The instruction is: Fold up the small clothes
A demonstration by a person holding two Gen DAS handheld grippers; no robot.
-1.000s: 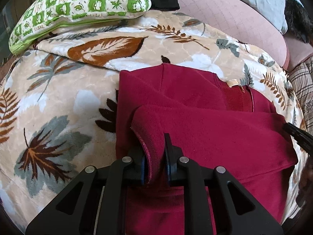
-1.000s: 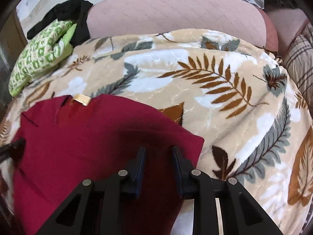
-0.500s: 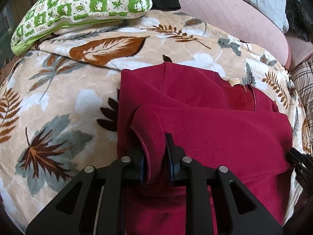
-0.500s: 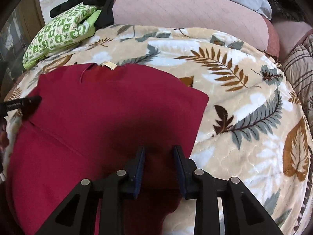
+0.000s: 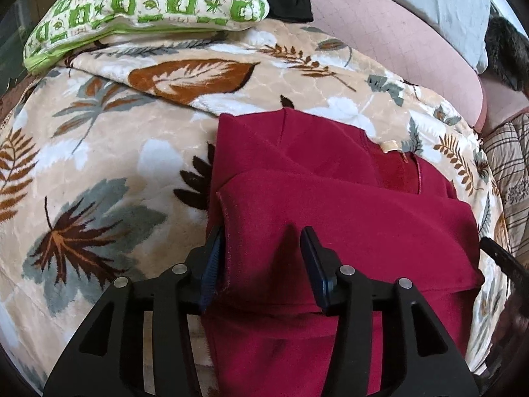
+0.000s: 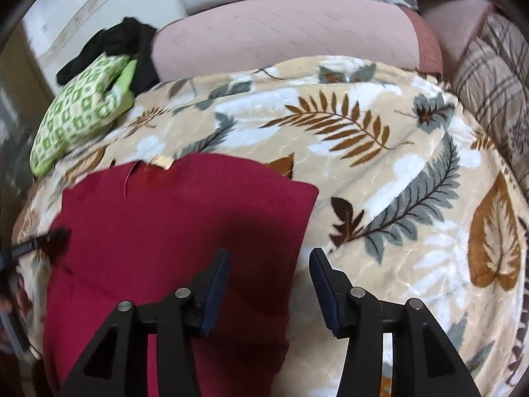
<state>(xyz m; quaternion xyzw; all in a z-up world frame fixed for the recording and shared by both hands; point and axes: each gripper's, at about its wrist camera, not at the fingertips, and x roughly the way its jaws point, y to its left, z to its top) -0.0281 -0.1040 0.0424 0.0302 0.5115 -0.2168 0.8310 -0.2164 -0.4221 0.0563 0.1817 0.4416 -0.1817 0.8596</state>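
Both grippers' fingers point(image 5: 211, 258) have spread, straddling the red garment point(image 5: 347, 231).

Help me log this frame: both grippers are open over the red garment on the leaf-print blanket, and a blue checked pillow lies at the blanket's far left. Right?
Not quite: the pillow is green and white checked, as the left wrist view shows. The rest holds: the left gripper and right gripper are open over the red garment on the leaf-print blanket.
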